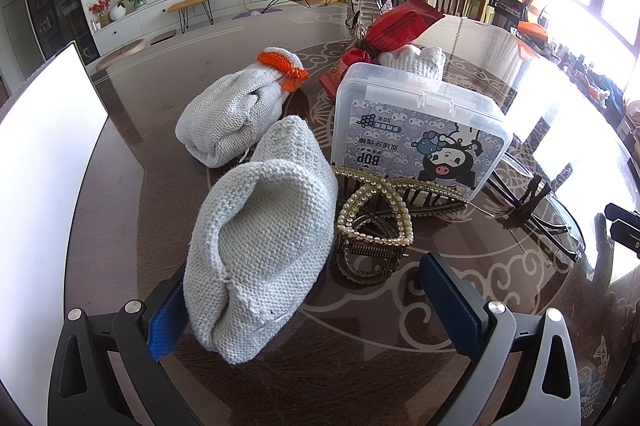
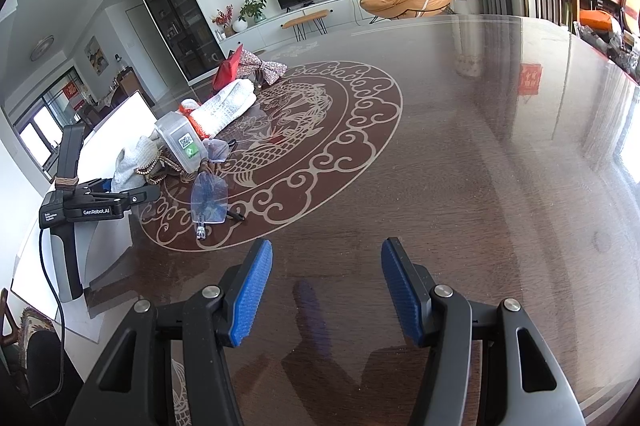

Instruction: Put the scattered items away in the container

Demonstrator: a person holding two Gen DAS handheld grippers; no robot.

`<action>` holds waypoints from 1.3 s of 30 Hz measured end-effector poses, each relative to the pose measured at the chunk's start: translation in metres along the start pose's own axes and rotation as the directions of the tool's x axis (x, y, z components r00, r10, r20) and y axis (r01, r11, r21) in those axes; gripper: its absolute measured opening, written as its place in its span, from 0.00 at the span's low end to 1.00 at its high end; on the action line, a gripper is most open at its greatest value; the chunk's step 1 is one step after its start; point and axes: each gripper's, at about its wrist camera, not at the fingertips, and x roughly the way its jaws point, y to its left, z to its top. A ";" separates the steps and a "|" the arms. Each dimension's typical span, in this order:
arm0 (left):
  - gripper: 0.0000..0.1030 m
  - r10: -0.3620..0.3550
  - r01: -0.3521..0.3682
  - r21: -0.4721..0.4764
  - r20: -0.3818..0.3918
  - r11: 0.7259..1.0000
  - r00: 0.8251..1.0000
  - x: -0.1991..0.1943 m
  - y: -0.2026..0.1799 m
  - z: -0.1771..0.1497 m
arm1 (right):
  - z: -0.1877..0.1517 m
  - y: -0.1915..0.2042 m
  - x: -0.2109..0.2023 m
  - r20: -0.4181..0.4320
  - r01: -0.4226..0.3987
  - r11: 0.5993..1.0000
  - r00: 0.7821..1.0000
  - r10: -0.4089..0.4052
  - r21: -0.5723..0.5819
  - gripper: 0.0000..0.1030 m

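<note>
Left hand-held gripper [image 1: 316, 302]: jaws apart, grey knitted glove [image 1: 260, 258] between them against the left pad [image 1: 166, 322], right pad clear of it; no clamp visible. Right hand-held gripper [image 2: 326, 292]: jaws apart, empty, above bare bench [image 2: 480, 166]. Pearl hair claw [image 1: 376, 222] just beside glove. Clear plastic box [image 1: 416, 130] behind claw. Second glove, orange cuff [image 1: 232, 110], left of box. Glasses [image 2: 210, 198] flat on bench. White container [image 1: 52, 146] at bench's left edge.
</note>
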 end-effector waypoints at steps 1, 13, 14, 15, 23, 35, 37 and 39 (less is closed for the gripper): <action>1.00 0.000 0.000 0.000 0.000 1.000 1.000 0.000 -0.001 0.000 | 0.000 0.000 0.000 0.000 0.000 1.000 1.000 0.000 0.000 0.57; 1.00 0.000 0.000 -0.001 0.000 1.000 1.000 0.000 -0.001 0.000 | 0.000 0.001 0.000 -0.002 0.005 1.000 1.000 -0.005 -0.006 0.57; 1.00 -0.001 0.001 -0.001 0.000 1.000 1.000 0.000 -0.001 0.000 | 0.000 0.001 0.000 -0.002 0.007 1.000 1.000 -0.007 -0.009 0.57; 1.00 -0.001 0.001 -0.001 0.000 1.000 1.000 0.000 0.000 0.000 | -0.001 0.001 0.000 -0.002 0.006 1.000 1.000 -0.006 -0.010 0.57; 1.00 -0.001 0.001 -0.001 0.000 1.000 1.000 -0.001 0.000 0.000 | 0.000 0.000 0.000 -0.001 0.001 1.000 1.000 -0.001 -0.006 0.57; 1.00 -0.095 0.099 0.134 -0.033 0.986 0.995 -0.011 0.006 -0.004 | -0.001 -0.001 -0.001 0.000 -0.005 1.000 1.000 0.005 -0.001 0.57; 1.00 -0.096 0.099 0.136 -0.032 0.986 0.995 -0.011 0.005 -0.003 | -0.001 -0.001 -0.001 0.000 -0.005 1.000 1.000 0.005 -0.001 0.57; 1.00 -0.096 0.099 0.139 -0.031 0.985 0.995 -0.012 0.005 -0.002 | 0.000 -0.002 -0.001 0.001 -0.010 1.000 1.000 0.010 0.003 0.57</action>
